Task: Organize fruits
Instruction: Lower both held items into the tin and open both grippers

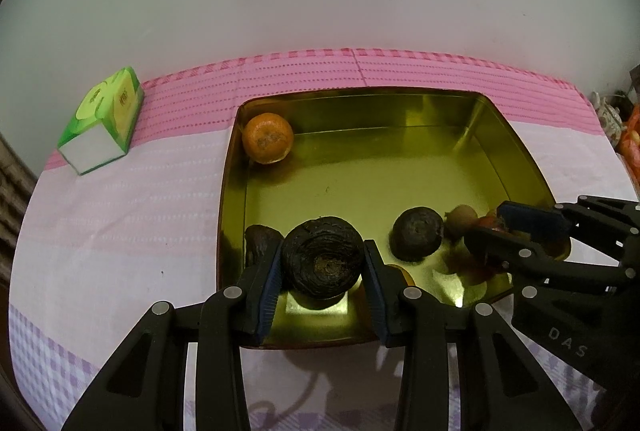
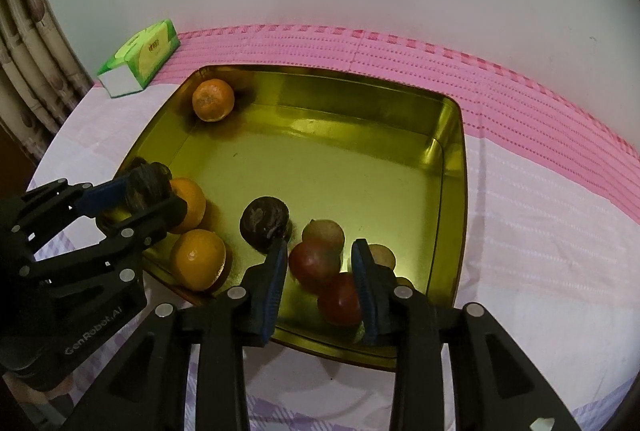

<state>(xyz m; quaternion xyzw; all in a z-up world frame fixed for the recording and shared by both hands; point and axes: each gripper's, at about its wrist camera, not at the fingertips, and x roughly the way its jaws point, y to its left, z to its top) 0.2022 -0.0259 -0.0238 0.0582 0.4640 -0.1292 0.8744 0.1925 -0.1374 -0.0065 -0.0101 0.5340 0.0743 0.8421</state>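
**Left wrist view: one dark fruit in my grip, sorting partly done**

Left wrist view shows my left gripper (image 1: 323,273) pinching a dark wrinkled fruit (image 1: 322,255) between its blue pads, held just above the near-left part of the gold tray (image 1: 516,167). My right gripper (image 2: 320,285) sits over the near-right corner with its jaws a little spread around a red fruit (image 2: 342,299); the pads look close to it, but I cannot confirm they press on it.

As I judge it, the fruits are gathering by kind, though the job is unfinished. All fruit I can see is already inside the tray. One orange (image 2: 213,99) sits alone in the far-left corner, well apart from the two oranges (image 2: 198,259) at the near-left edge. The dark fruits lie spread along the near side, and the red and pale ones cluster in the near-right corner.

My count from both views:
- oranges: three
- dark wrinkled fruits: three, counting the one I hold, a loose dark fruit (image 2: 265,223) mid-tray and a half-hidden one (image 1: 260,241) by the left wall
- red fruits: two
- pale brownish fruits: two, perhaps another hidden behind my right pad

A green tissue box (image 1: 102,121) stands on the cloth beyond the tray.
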